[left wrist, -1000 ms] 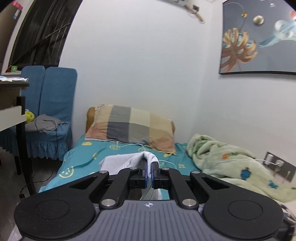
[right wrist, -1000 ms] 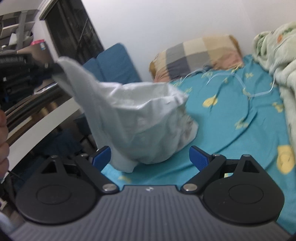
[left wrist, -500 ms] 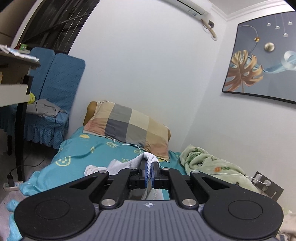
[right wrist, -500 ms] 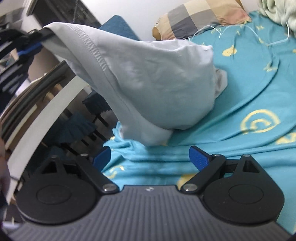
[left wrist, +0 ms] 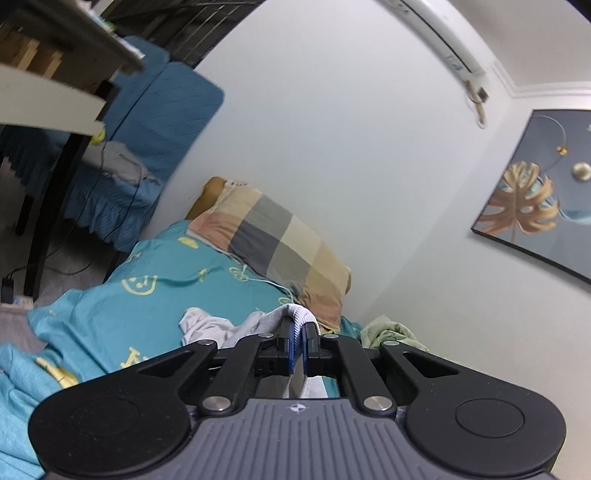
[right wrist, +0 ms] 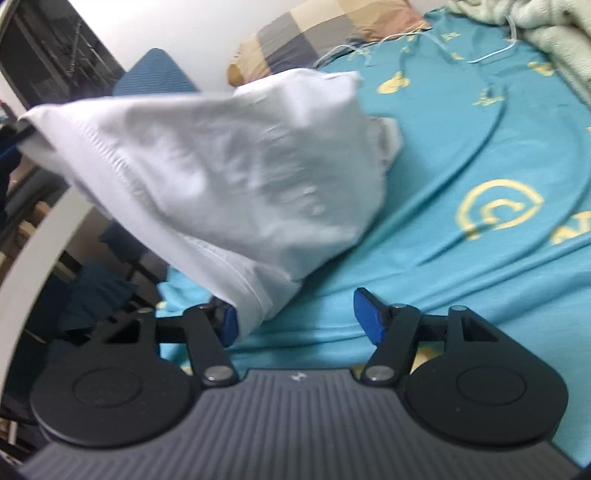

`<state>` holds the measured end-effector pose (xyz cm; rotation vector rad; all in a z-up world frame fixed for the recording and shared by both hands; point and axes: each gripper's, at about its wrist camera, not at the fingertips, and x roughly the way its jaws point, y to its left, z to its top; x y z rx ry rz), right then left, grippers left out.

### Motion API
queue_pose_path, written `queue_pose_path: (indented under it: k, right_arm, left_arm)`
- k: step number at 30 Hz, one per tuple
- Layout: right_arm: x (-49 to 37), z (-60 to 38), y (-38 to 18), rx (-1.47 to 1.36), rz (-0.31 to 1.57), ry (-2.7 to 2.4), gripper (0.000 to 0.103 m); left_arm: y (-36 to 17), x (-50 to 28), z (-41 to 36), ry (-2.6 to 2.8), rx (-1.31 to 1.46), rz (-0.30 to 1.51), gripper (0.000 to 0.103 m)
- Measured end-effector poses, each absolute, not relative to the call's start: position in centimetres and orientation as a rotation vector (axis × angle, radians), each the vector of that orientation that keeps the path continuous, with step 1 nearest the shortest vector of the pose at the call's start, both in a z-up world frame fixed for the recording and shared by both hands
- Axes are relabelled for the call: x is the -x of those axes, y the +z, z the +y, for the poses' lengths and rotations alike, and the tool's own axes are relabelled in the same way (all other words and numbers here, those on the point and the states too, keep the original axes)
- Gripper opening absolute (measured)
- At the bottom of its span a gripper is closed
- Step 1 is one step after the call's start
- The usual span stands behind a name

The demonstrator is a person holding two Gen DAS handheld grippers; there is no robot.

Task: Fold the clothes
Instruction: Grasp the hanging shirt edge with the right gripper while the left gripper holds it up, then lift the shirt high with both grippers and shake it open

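A white garment [right wrist: 236, 177] hangs stretched above the teal bed sheet [right wrist: 480, 155]. My left gripper [left wrist: 300, 334] is shut on the garment's ribbed hem [left wrist: 297, 314] and holds it up; more of the cloth [left wrist: 207, 326] trails on the bed below. In the right wrist view the left gripper shows at the far left edge [right wrist: 14, 136], pinching the garment's corner. My right gripper [right wrist: 295, 319] is open, just above the sheet. The garment's lower hem [right wrist: 255, 295] hangs against its left fingertip [right wrist: 229, 325]. The right fingertip [right wrist: 365, 314] is free.
A checked pillow [left wrist: 273, 247] lies at the head of the bed. A green blanket [right wrist: 546, 29] is heaped along the wall side. A blue covered chair [left wrist: 147, 122] and a desk [left wrist: 55, 85] stand left of the bed. A white cable [right wrist: 461, 55] lies on the sheet.
My left gripper has tilted and lifted, raising the garment. My right gripper has come closer to the garment's lower hem, which now touches its left finger.
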<state>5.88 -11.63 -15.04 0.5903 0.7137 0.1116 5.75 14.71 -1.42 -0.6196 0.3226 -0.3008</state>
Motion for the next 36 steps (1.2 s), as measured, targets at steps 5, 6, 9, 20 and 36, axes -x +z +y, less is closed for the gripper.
queue_pose_path:
  k: [5, 6, 9, 20, 36]
  right_arm:
    - [-6.1, -10.7, -14.8, -0.564, 0.771, 0.152, 0.063]
    - [-6.1, -10.2, -14.7, -0.544, 0.783, 0.163, 0.063]
    - [-6.1, -8.7, -14.7, -0.499, 0.813, 0.185, 0.063]
    - [-5.0, -15.0, -9.0, -0.427, 0.667, 0.017, 0.009]
    - [-3.8, -28.0, -2.4, -0.339, 0.515, 0.029, 0.009]
  left_arm:
    - [-1.1, -5.5, 15.1, -0.301, 0.615, 0.321, 0.004]
    - [-0.9, -5.5, 15.2, -0.3, 0.615, 0.32, 0.004]
    - [-0.9, -4.9, 14.5, -0.301, 0.607, 0.31, 0.004]
    - [0.0, -3.9, 14.4, -0.332, 0.605, 0.215, 0.004]
    - [-5.4, -3.7, 5.2, -0.313, 0.315, 0.591, 0.005]
